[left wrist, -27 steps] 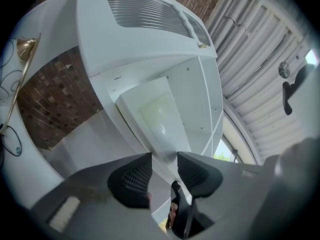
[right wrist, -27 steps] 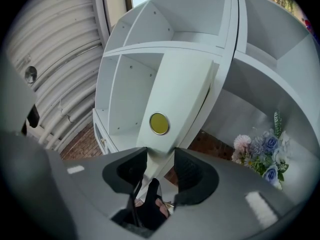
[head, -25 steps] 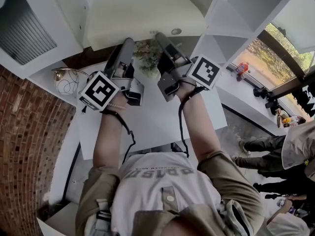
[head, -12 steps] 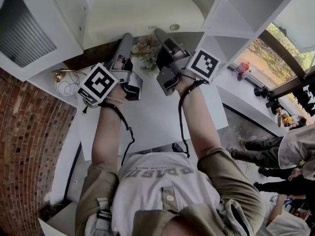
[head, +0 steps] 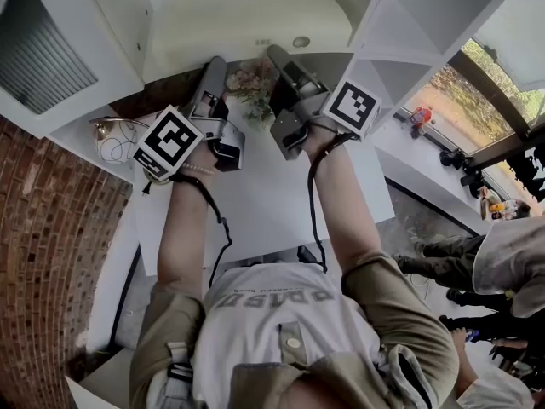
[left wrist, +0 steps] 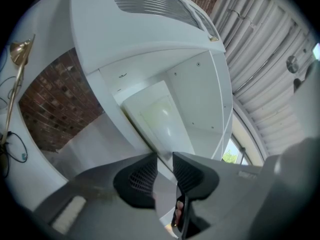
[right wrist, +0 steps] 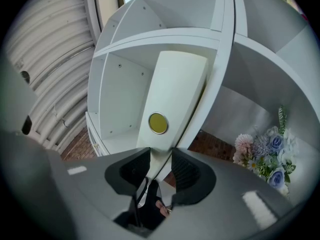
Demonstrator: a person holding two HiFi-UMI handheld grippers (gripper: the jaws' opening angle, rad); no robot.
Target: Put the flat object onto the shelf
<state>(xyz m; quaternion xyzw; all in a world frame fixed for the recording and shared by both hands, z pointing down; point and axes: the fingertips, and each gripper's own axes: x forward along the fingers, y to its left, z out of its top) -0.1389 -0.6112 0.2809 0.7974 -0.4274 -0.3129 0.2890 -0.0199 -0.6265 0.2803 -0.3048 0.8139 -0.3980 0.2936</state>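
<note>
Inside the shelf's (head: pixel 385 17) compartment, past its front edge, lies the flat object (head: pixel 247 24). The left gripper (head: pixel 216 63) and right gripper (head: pixel 278 55) pinch its near edge, jaws having just been closing. Placement looks under way; next, push deeper, then release.

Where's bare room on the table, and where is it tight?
Bare: the white table, from the flowers back to its near edge, between and beside the forearms. Crowded: the far edge, where the flowers stand below the cream board, and the left ledge with the gold lamp.
</note>
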